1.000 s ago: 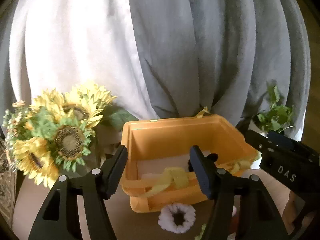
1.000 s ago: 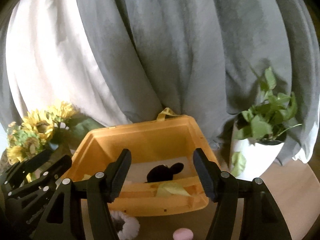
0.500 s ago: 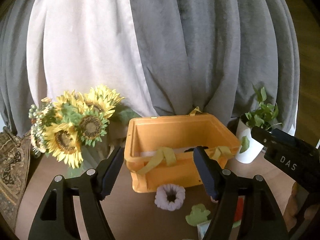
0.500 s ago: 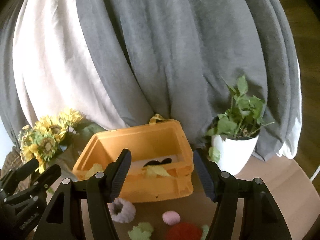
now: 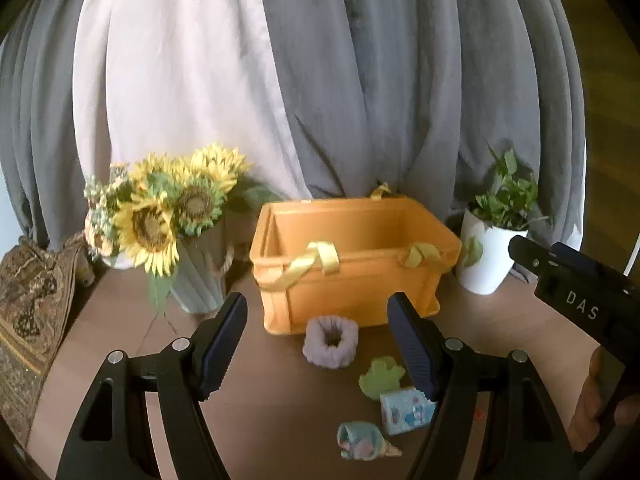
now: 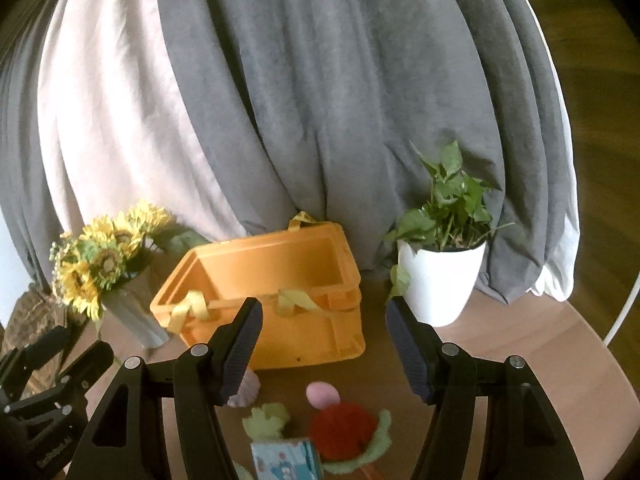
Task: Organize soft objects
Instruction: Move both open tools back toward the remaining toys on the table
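An orange crate (image 5: 352, 276) with yellow ribbon handles stands on the round wooden table; it also shows in the right wrist view (image 6: 276, 300). In front of it lie a lilac scrunchie (image 5: 330, 342), a green soft shape (image 5: 380, 376), a blue printed soft block (image 5: 406, 410) and a patterned cone-shaped toy (image 5: 366, 446). The right wrist view adds a pink ball (image 6: 322, 396) and a red pompom flower (image 6: 344, 430). My left gripper (image 5: 316, 344) is open and empty, above the table before the crate. My right gripper (image 6: 324, 350) is open and empty too.
A vase of sunflowers (image 5: 164, 220) stands left of the crate. A white pot with a green plant (image 6: 444, 276) stands to its right. Grey and white curtains hang behind. A patterned cushion (image 5: 28, 312) lies at the far left.
Both grippers have pulled back and up from the crate. The crate looks smaller now and the soft objects in front of it have come into view.
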A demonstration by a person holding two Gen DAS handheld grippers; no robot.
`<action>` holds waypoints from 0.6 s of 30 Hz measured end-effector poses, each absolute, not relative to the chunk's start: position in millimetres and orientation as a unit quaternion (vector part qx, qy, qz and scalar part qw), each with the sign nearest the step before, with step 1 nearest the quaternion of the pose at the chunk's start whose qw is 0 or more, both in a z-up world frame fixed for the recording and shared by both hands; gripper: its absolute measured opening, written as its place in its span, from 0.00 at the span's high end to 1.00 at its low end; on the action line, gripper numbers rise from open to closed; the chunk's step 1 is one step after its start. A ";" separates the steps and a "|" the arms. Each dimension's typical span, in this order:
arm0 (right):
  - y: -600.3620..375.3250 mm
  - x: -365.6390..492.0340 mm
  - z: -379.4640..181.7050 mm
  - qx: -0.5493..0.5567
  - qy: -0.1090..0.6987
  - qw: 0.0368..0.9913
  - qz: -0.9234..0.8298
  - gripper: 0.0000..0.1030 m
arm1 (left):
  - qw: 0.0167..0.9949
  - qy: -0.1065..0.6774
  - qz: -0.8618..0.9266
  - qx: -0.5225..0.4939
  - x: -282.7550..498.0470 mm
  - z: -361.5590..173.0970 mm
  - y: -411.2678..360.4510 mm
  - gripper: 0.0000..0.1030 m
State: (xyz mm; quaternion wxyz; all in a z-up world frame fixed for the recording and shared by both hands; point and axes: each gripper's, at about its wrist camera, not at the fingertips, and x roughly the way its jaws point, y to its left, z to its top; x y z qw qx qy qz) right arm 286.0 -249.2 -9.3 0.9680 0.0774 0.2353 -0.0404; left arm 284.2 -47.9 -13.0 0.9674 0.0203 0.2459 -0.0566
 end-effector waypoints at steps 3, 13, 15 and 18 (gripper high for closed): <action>-250.2 279.0 -14.3 0.075 0.242 0.967 -0.037 0.36 | 0.966 0.254 -0.052 0.019 275.9 -19.4 -49.8 0.30; -254.6 268.5 -40.2 0.067 0.271 0.960 -0.017 0.36 | 0.958 0.285 -0.039 0.017 262.0 -46.5 -57.5 0.30; -255.9 269.1 -47.5 0.066 0.280 0.958 -0.011 0.37 | 0.956 0.291 -0.037 0.013 260.1 -52.5 -58.5 0.30; -256.7 271.2 -58.9 0.064 0.294 0.954 -0.001 0.36 | 0.954 0.299 -0.033 0.002 256.2 -62.2 -60.1 0.30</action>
